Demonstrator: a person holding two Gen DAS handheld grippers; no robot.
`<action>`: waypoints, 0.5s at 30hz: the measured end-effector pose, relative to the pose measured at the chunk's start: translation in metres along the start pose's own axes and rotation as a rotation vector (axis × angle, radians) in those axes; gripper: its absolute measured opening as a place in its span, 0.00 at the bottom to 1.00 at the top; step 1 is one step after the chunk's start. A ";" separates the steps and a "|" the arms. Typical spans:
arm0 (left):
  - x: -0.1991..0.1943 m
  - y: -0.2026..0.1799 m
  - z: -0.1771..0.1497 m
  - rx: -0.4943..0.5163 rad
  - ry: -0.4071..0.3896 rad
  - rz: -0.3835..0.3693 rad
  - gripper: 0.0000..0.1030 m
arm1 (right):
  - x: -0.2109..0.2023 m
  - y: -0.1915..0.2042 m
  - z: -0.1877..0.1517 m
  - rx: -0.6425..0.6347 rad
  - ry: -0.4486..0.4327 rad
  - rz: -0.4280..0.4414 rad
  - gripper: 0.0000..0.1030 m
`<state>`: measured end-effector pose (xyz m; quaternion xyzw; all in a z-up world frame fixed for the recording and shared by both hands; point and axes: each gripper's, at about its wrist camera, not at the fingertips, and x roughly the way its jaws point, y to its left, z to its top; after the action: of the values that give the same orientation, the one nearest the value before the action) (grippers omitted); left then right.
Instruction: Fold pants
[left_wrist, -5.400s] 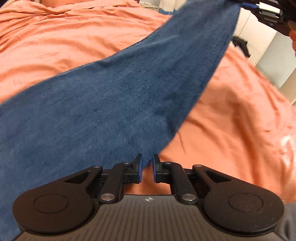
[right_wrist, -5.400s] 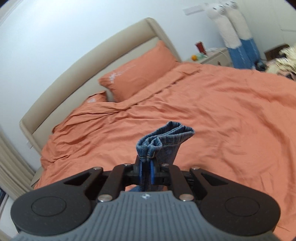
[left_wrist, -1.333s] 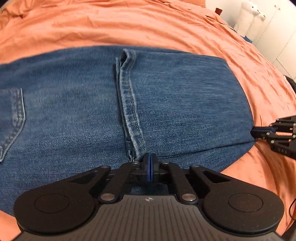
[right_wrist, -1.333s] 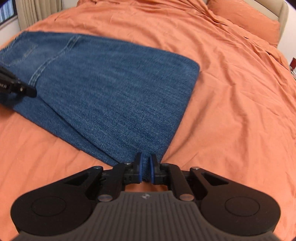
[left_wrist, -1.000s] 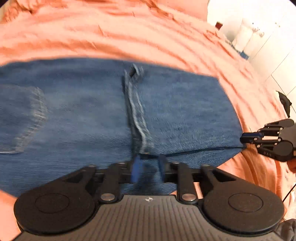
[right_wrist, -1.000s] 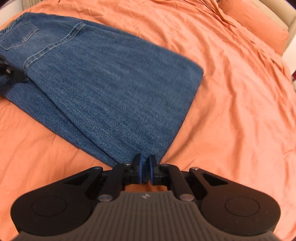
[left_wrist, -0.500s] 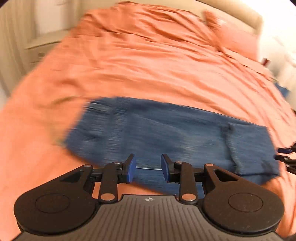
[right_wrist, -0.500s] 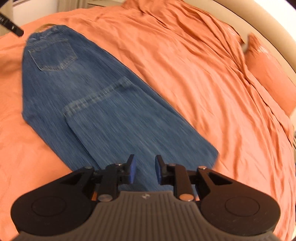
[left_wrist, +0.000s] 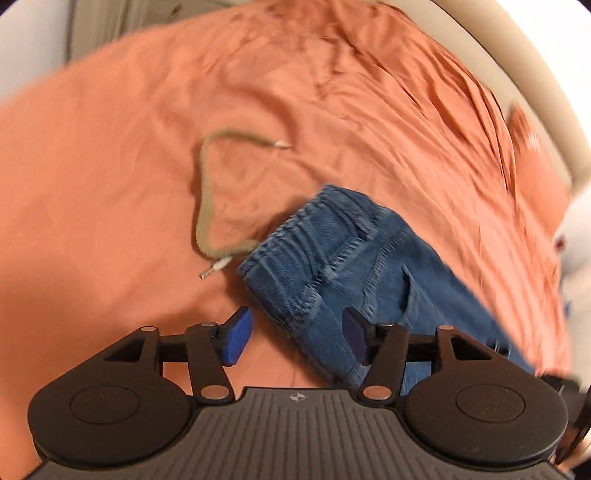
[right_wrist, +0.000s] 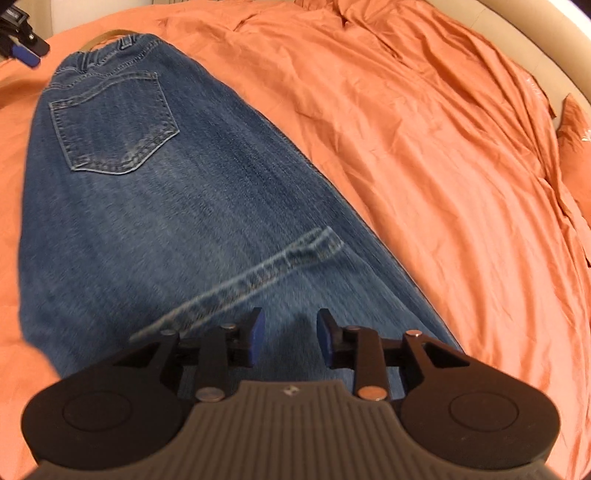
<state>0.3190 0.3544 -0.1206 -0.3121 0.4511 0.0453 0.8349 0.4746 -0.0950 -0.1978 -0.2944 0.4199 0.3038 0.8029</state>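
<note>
The blue denim pants (right_wrist: 177, 206) lie flat on the bed covered in a rumpled orange sheet (right_wrist: 424, 147), folded so that a hemmed leg end (right_wrist: 258, 273) rests across the upper layer below the back pocket (right_wrist: 114, 122). In the right wrist view the denim fills the space under and ahead of the right gripper (right_wrist: 290, 339), whose jaws hang above the cloth just short of that hem. In the left wrist view the gathered waistband (left_wrist: 306, 240) sits ahead of the left gripper (left_wrist: 295, 338), and the waist corner of the pants runs down between its two blue pads (left_wrist: 236, 339).

A tan drawstring cord with metal tips (left_wrist: 207, 206) trails from the waistband out over the sheet, on the side away from the legs. The left view is smeared, so the stitching and the far edge of the pants are hard to make out; the lower part of the pants is cut off behind each gripper body. The beige headboard (right_wrist: 554, 44) curves beyond the sheet, with an orange pillow (right_wrist: 576, 122) partly out of frame.

The left jaws are wide and opening, the denim between them but not pressed. The right jaws are parted moderately and opening, gripping nothing.
</note>
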 end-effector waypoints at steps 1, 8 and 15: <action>0.009 0.009 -0.001 -0.049 -0.009 -0.026 0.64 | 0.004 0.000 0.003 -0.007 0.002 0.006 0.26; 0.050 0.041 -0.003 -0.222 -0.065 -0.134 0.66 | 0.032 -0.007 0.026 -0.059 0.012 0.019 0.26; 0.065 0.039 0.002 -0.193 -0.079 -0.122 0.62 | 0.064 -0.016 0.044 0.009 0.079 0.066 0.26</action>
<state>0.3452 0.3734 -0.1895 -0.4159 0.3915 0.0499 0.8193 0.5374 -0.0580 -0.2283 -0.2885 0.4624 0.3164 0.7765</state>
